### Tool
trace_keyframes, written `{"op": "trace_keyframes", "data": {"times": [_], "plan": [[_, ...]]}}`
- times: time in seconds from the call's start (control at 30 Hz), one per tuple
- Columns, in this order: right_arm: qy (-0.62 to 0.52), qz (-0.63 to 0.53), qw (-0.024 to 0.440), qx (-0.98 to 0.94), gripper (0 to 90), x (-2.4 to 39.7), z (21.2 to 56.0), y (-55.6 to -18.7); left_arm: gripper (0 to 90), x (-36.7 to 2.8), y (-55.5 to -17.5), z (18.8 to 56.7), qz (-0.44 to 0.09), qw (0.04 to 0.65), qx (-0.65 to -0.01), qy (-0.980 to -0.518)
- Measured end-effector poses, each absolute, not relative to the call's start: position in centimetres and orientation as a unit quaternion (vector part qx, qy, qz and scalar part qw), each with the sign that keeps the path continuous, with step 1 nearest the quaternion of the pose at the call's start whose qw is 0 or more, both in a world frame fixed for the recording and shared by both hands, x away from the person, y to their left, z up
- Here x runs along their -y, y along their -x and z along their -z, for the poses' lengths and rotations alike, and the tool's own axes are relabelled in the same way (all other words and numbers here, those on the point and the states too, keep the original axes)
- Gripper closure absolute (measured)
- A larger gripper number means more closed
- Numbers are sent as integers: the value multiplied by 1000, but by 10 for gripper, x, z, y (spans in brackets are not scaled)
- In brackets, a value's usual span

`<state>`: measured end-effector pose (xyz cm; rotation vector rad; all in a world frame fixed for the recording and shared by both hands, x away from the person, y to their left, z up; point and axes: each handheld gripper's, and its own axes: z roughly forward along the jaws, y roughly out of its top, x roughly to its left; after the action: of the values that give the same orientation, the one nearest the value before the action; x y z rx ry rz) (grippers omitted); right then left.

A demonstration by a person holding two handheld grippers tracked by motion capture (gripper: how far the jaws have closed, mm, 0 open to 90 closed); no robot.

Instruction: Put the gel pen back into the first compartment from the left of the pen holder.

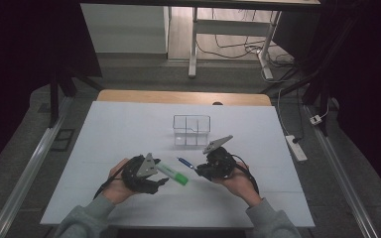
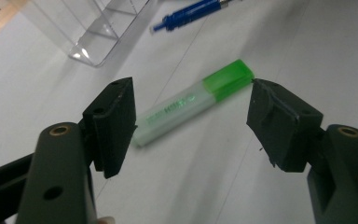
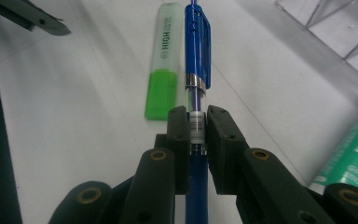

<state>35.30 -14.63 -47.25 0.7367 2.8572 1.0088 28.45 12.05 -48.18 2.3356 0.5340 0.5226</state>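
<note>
While right gripper (image 3: 196,128) clamps blue pen (image 3: 196,56) mid-barrel above table (image 1: 119,129), left gripper (image 2: 191,119) wide open, empty, straddling green highlighter (image 2: 193,100); risk: probably nudging highlighter away if one jaw lands first.

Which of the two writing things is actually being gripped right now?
The blue pen: the right gripper has its jaws clamped on the barrel. The green highlighter lies loose on the table, between the open jaws of the left gripper, untouched.
</note>
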Motion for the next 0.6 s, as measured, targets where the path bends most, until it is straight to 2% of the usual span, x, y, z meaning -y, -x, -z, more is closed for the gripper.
{"op": "trace_keyframes", "data": {"times": [0.6], "plan": [[-216, -317, -16, -923, 792, 136, 478, -349, 338, -85, -301, 483, -208, 304, -154, -917]]}}
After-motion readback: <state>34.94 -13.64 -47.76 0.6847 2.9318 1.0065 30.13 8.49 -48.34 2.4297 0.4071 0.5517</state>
